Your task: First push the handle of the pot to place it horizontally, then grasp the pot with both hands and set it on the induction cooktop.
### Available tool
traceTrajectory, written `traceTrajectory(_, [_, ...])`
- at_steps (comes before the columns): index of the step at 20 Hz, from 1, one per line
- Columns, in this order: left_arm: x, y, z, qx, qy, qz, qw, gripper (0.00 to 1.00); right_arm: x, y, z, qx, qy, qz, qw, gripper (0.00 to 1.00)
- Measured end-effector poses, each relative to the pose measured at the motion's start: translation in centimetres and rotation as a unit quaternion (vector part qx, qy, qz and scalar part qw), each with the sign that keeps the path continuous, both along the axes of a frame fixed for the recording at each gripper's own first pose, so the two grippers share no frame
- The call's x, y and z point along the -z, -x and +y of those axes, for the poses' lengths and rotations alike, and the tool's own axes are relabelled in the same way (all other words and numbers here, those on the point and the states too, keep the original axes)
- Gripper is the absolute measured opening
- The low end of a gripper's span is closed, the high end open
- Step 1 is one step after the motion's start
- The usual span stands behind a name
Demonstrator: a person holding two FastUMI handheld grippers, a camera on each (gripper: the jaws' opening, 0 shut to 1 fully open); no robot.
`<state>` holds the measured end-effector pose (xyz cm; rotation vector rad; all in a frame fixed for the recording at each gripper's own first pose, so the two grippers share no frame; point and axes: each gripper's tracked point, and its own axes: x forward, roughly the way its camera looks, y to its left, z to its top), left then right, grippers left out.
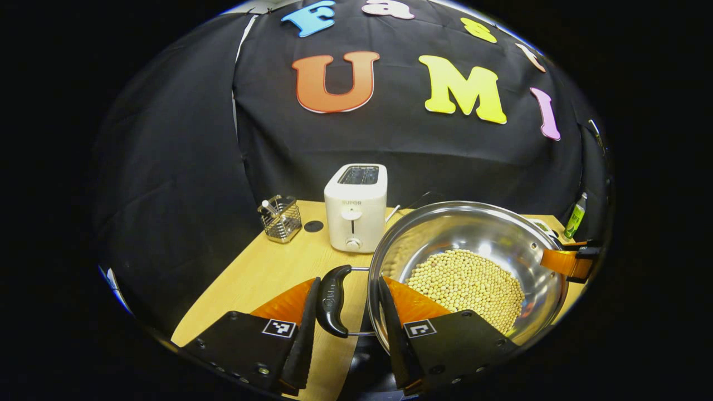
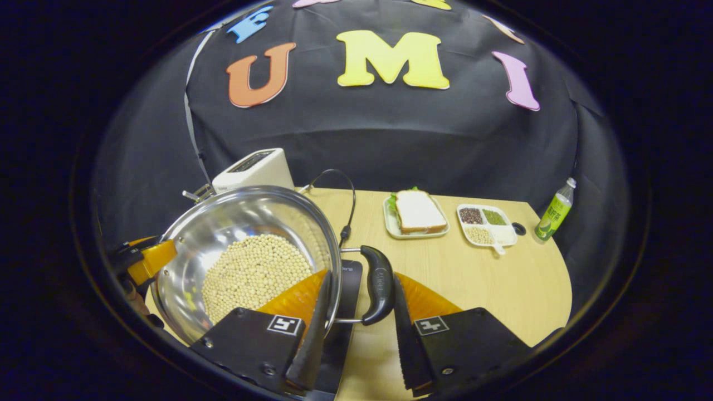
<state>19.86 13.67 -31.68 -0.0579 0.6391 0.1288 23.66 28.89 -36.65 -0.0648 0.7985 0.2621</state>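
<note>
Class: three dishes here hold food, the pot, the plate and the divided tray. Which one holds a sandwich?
The plate, between the pot and the tray. The pot holds pale beans; the tray holds separate grains.

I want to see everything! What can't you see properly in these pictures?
- Black induction cooktop, right gripper view: mostly covered by the round steel pot of pale beans.
- Filling under the white bread slice, right gripper view: hidden by bread.
- Contents of the wire mesh basket, left gripper view: too small.

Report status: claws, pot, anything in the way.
Left claw open astride the pot's black side handle. Right claw open astride the opposite handle. Pot holds beans; induction cooktop partly beneath. Power cord trails behind.
</note>
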Motion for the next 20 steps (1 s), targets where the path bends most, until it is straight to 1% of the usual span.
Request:
traceTrajectory(7, [3.2, 0.6, -0.2, 0.005, 0.011, 0.023, 1.000, 0.56, 2.9, 0.6, -0.2, 0.003, 0.013, 0.019, 1.000, 0.59])
traceTrajectory(8, [3.2, 0.8, -0.2, 0.006, 0.010, 0.020, 1.000, 0.55, 3.4, 0.8, -0.2, 0.003, 0.012, 0.025, 1.000, 0.59])
traceTrajectory(9, [3.0, 0.2, -0.1, 0.012, 0.000, 0.007, 1.000, 0.56, 3.8, 0.5, -0.1, 0.008, 0.001, 0.017, 1.000, 0.59])
traceTrajectory(10, [3.4, 0.8, -0.1, 0.013, -0.004, 0.018, 1.000, 0.55, 3.4, 0.5, -0.2, 0.007, -0.004, 0.019, 1.000, 0.59])
traceTrajectory(17, [3.2, 0.8, 0.0, 0.012, 0.000, 0.008, 1.000, 0.56, 3.5, 0.4, -0.2, 0.011, -0.016, 0.010, 1.000, 0.59])
traceTrajectory(18, [3.2, 0.7, 0.0, 0.013, 0.002, 0.009, 1.000, 0.47, 3.6, 0.3, -0.1, 0.012, -0.020, 0.011, 1.000, 0.60])
traceTrajectory(19, [3.2, 0.7, -0.1, 0.011, 0.005, 0.011, 1.000, 0.58, 3.6, 0.3, -0.2, 0.014, -0.025, 0.009, 1.000, 0.60])
traceTrajectory(20, [3.2, 0.8, -0.1, 0.009, 0.004, 0.011, 1.000, 0.61, 3.5, 0.2, -0.2, 0.012, -0.031, 0.005, 0.999, 0.63])
